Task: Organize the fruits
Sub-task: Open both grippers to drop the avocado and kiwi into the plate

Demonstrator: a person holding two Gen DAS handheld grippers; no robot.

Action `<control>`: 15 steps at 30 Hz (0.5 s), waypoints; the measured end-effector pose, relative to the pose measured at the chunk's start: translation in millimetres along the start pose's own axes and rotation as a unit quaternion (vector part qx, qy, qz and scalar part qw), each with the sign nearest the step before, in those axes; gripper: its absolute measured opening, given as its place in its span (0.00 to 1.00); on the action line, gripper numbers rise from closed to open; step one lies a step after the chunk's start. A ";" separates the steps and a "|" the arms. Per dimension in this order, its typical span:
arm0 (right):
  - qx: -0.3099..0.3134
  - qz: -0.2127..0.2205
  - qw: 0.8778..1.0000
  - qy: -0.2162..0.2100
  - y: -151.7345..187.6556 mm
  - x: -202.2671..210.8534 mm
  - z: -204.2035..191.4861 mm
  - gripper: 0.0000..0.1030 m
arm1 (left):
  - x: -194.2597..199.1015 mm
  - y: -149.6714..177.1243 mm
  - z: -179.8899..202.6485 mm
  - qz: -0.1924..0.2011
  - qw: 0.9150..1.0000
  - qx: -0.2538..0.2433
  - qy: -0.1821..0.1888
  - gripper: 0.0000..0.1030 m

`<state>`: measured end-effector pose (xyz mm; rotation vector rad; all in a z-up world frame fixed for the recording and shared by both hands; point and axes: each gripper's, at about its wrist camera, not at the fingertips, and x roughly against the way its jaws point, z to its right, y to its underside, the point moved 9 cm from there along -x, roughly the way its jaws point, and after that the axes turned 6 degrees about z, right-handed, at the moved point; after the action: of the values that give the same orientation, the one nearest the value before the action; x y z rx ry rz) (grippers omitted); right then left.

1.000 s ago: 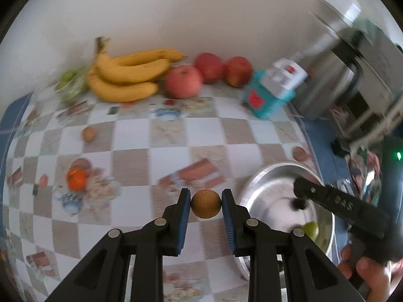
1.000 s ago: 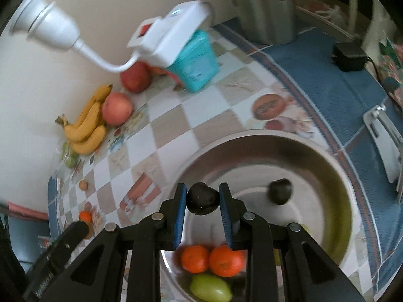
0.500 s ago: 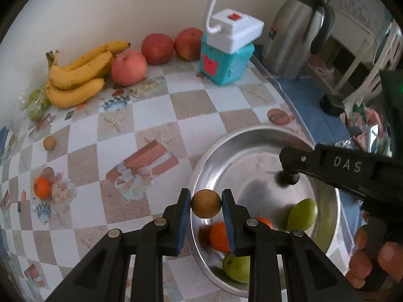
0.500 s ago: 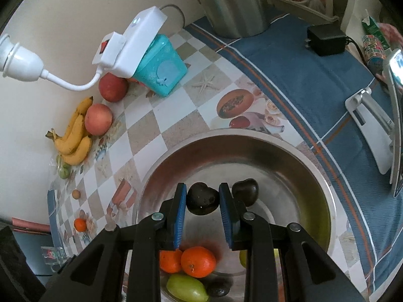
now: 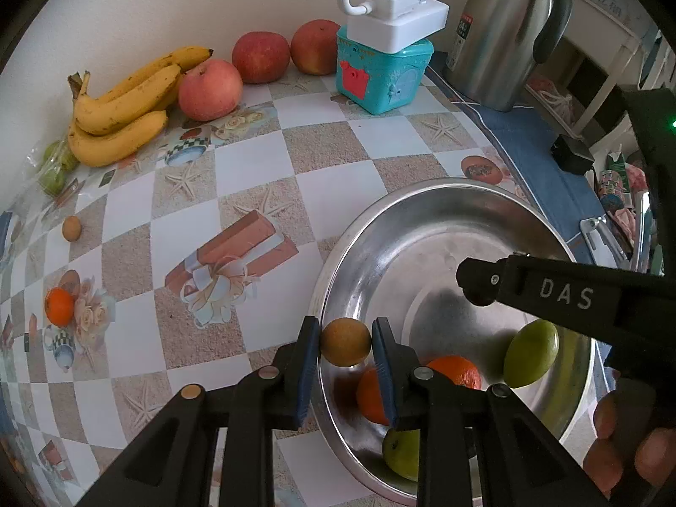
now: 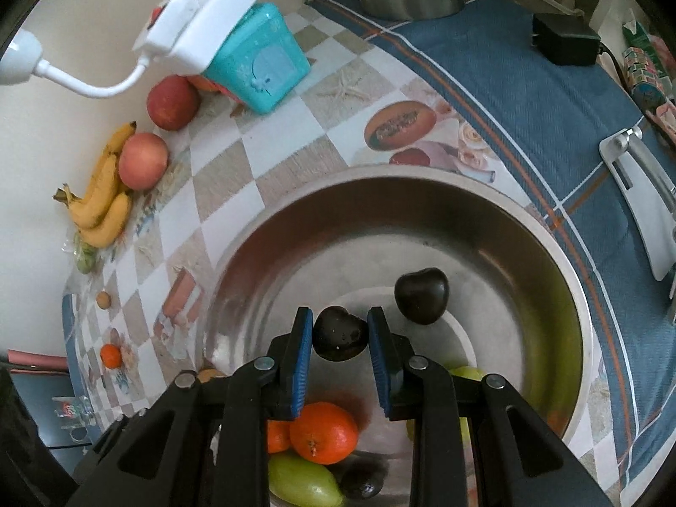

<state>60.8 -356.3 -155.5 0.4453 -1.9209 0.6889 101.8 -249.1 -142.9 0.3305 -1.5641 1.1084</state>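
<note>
The left gripper [image 5: 345,348] is clamped on a small brown fruit [image 5: 345,341], pinched at its widest part just over the near left rim of the steel bowl [image 5: 363,236]. The fruit looks light, round and firm, so it should sit steady between the pads but could roll once let go. The right gripper [image 6: 340,340] is closed on a dark plum [image 6: 339,339] above the bowl's middle; its skin looks smooth and probably slippery, and a hard squeeze might bruise it.

Below them, at the bowl's near side, lie oranges [image 6: 323,433] and green fruit [image 6: 302,483]. A second dark plum [image 6: 421,295] rests further in. The far half of the bowl is bare, the safest place for a drop, though the sloped wall will likely send round fruit rolling back.

Left of the bowl, the checked tablecloth [image 5: 262,160] holds a loose orange [image 5: 59,306] and another small brown fruit [image 5: 72,228]. At the far wall sit bananas [image 5: 126,101], apples [image 5: 210,89], a teal box [image 5: 382,72] and a kettle [image 5: 502,29].
</note>
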 end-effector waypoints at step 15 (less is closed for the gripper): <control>0.023 0.020 1.000 0.006 -7.8 19.5 -12.6 0.39 | 15.4 -12.4 -18.4 0.013 0.999 0.029 -0.002 0.49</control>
<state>65.7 -354.4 -131.6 0.4318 -1.9107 0.7603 117.0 -235.8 -124.9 0.3519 -1.5463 1.1754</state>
